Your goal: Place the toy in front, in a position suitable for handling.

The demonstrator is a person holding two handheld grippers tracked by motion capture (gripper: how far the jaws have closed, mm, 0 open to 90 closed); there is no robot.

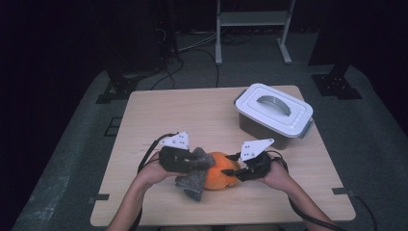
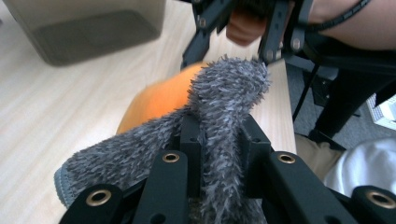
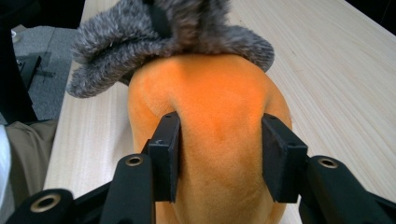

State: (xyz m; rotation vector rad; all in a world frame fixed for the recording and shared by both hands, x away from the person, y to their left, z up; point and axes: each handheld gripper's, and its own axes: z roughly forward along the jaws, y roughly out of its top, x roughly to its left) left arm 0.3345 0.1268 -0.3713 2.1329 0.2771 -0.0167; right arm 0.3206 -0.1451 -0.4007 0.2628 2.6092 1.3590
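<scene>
One orange plush toy (image 1: 220, 176) lies near the front edge of the wooden table (image 1: 192, 110), well apart from the single lidded grey storage box (image 1: 273, 114) that stands at the table's far right. One shaggy grey cloth (image 1: 192, 180) drapes over the left side of the plush toy and hangs down to the tabletop in front of it.

Two grippers are at work, one on each side of the toy. The left gripper (image 2: 219, 140) is pinched tight on a fold of the grey cloth (image 2: 224, 102), whose pile stands up between the two black jaws, with the orange plush (image 2: 159, 100) just behind it. The right gripper (image 3: 219, 158) has its jaws set on either side of the plush toy (image 3: 215, 116), the pads pressing into the orange fabric so that it bulges between them. In the right gripper view the cloth (image 3: 140, 32) sits on the toy's far end.

In the high view the left gripper (image 1: 195, 161) and right gripper (image 1: 233, 171) face each other across the toy.
</scene>
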